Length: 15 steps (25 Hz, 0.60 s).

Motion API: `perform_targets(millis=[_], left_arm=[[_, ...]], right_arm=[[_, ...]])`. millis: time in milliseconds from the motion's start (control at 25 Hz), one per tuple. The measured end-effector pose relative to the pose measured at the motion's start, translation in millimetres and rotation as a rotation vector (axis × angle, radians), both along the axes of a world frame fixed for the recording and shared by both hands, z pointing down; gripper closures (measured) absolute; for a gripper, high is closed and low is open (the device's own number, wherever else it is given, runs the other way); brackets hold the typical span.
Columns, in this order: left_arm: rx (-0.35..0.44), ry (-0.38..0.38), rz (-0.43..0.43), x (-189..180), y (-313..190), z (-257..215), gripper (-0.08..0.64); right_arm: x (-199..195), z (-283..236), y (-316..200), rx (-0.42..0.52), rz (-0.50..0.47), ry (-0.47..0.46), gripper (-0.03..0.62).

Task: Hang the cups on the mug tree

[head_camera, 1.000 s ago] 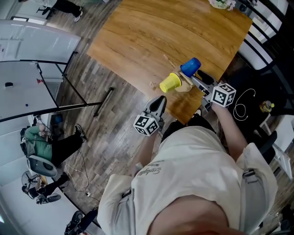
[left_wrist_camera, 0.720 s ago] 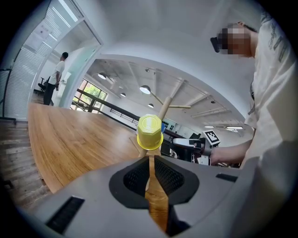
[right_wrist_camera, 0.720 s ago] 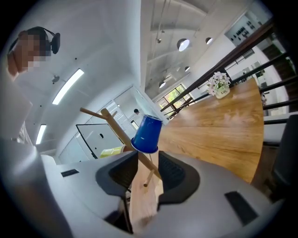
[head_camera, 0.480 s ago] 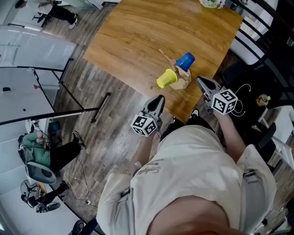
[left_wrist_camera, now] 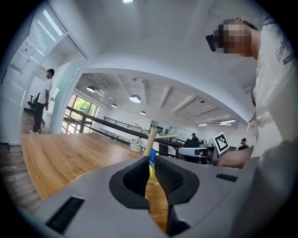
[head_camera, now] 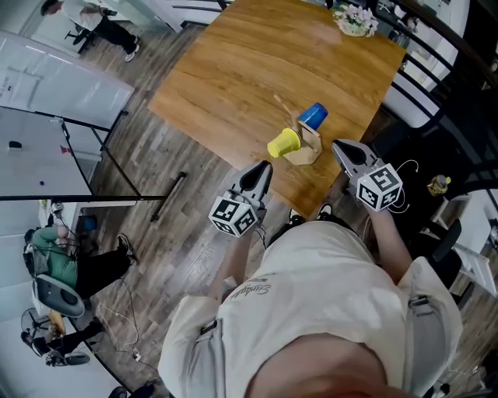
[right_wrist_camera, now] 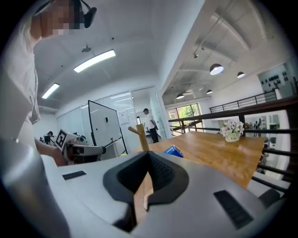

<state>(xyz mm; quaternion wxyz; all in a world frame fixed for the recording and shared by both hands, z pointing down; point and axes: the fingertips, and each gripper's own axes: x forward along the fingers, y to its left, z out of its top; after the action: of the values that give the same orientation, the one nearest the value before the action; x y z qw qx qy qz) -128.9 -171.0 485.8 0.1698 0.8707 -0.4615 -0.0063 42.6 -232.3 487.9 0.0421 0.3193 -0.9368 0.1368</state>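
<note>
A wooden mug tree (head_camera: 304, 149) stands near the front edge of the wooden table (head_camera: 233, 70). A yellow cup (head_camera: 284, 143) hangs on its left side and a blue cup (head_camera: 313, 116) on its far side. My left gripper (head_camera: 261, 172) is shut and empty, held off the table edge, left of the tree. My right gripper (head_camera: 342, 148) is also shut and empty, just right of the tree. The left gripper view shows the tree's post (left_wrist_camera: 150, 138) straight past the closed left gripper (left_wrist_camera: 150, 171). Beyond the closed right gripper (right_wrist_camera: 147, 162) stand the tree's post (right_wrist_camera: 141, 134) and the blue cup (right_wrist_camera: 173, 150).
A small flower pot (head_camera: 354, 19) sits at the table's far edge. Black chairs and a railing (head_camera: 436, 70) line the right side. A black stand (head_camera: 117, 155) and a seated person (head_camera: 54, 249) are on the floor at left. Another person (left_wrist_camera: 44, 100) stands far off.
My right gripper has let go of the blue cup, pulled back to the right and shut. Both grippers have risen and drawn away from the tree. The blue cup stays on the tree.
</note>
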Motion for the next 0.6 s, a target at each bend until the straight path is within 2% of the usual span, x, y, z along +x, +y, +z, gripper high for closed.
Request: perform_targets(millis=[280, 600], left_arm=[[0.094, -0.011, 0.027, 6, -16, -55, 0.518], [0.151, 0.032, 0.041, 14, -25, -89, 0.517]], right_arm=[[2, -54, 0, 0.152, 0.012, 0.044, 0.598], [1, -95, 4, 0.234, 0.029, 0.042, 0.598]])
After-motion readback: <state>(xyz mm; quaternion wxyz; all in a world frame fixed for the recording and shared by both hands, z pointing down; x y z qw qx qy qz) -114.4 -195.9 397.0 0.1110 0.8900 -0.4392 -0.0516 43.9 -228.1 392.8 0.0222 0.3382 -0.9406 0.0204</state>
